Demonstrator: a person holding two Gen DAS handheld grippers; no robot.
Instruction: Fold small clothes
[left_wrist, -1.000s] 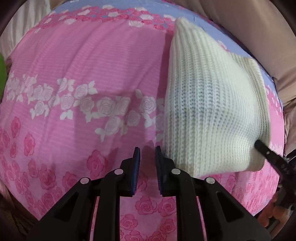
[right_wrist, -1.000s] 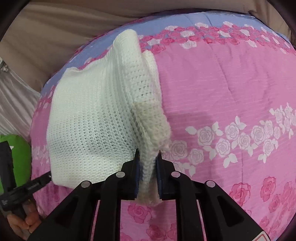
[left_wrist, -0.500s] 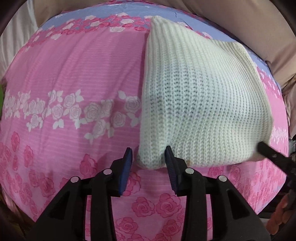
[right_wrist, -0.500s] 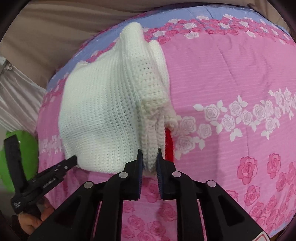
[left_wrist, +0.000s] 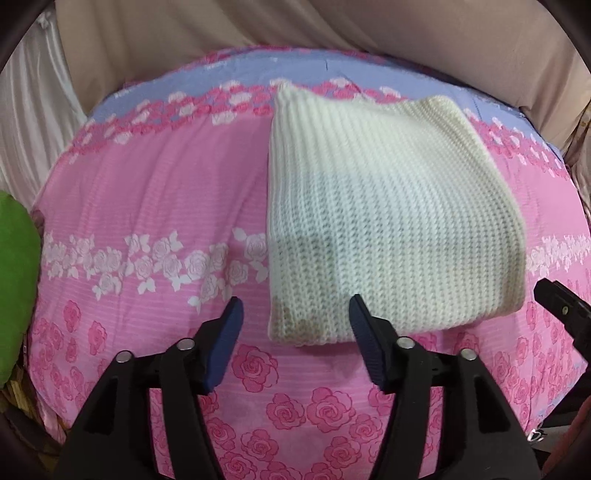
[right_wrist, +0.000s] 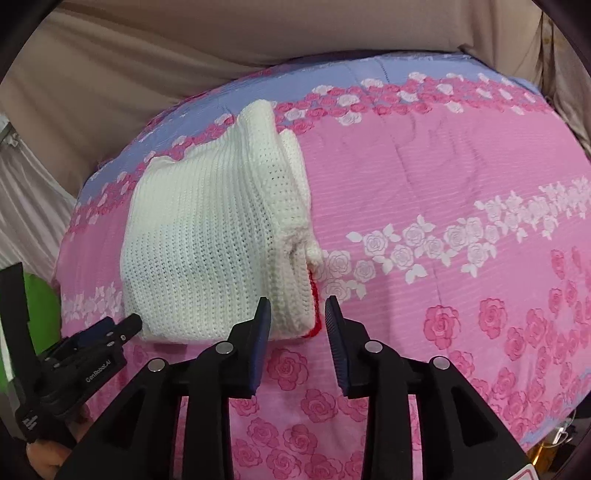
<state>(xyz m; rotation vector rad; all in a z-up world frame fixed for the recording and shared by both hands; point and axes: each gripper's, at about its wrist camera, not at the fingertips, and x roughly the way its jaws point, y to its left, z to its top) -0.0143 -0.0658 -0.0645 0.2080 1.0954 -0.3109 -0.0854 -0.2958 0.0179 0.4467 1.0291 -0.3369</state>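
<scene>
Covering the bed, a pink rose-print sheet (left_wrist: 155, 206) is seen with a lilac far border. A folded white knit (left_wrist: 384, 229) is laid flat on it, toward the far edge. The left hand-held gripper (left_wrist: 295, 314) is held just above the knit's near corner, jaws opening wide, nothing gripped. The right hand-held gripper (right_wrist: 297, 314) is opening narrowly around the knit's other near corner, where a red trim (right_wrist: 314, 306) is glimpsed.
</scene>
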